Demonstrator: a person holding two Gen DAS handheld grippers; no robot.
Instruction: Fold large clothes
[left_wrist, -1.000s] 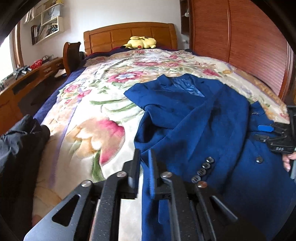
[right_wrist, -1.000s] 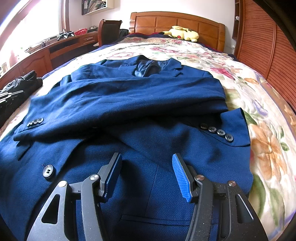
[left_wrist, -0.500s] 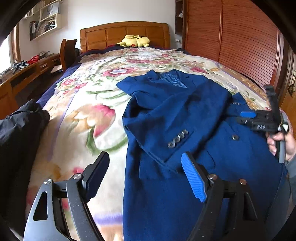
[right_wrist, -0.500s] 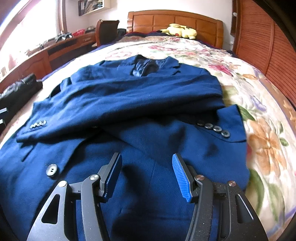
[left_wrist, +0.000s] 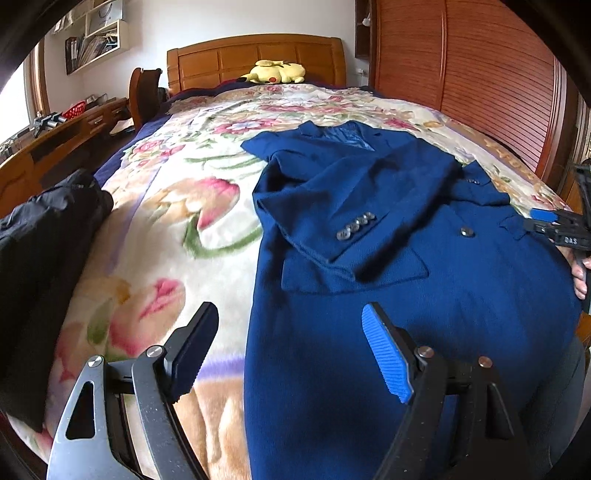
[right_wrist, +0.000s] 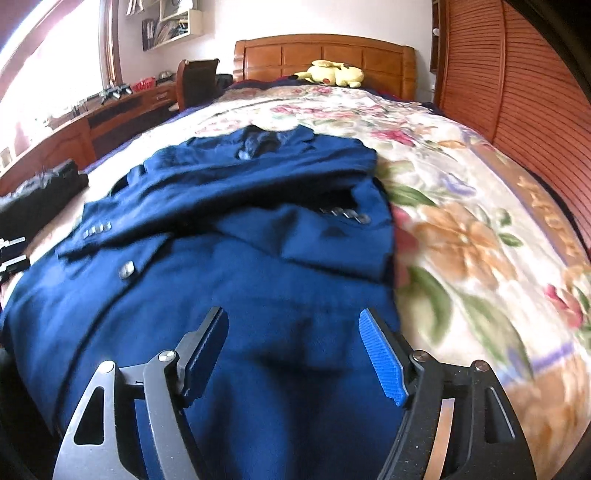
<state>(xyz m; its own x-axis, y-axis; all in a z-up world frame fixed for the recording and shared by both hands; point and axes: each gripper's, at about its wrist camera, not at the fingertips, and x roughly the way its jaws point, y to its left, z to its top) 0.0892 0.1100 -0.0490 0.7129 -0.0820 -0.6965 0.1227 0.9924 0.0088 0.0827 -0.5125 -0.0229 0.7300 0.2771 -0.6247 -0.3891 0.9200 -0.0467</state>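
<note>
A dark blue suit jacket (left_wrist: 388, 229) lies face up on the floral bedspread (left_wrist: 177, 221), collar toward the headboard, both sleeves folded across its front. My left gripper (left_wrist: 291, 350) is open and empty, low over the jacket's near left hem edge. My right gripper (right_wrist: 293, 354) is open and empty above the jacket's (right_wrist: 258, 258) lower right part. The right gripper also shows at the right edge of the left wrist view (left_wrist: 554, 227).
A black garment (left_wrist: 44, 266) lies at the bed's left edge. A yellow plush toy (left_wrist: 275, 72) sits by the wooden headboard. A wooden desk (left_wrist: 55, 136) and chair stand to the left, a slatted wooden wardrobe (left_wrist: 480, 92) to the right.
My left gripper opened, letting go of the jacket's left sleeve, and drew back toward the hem. My right gripper also drew back toward the hem, staying open.
</note>
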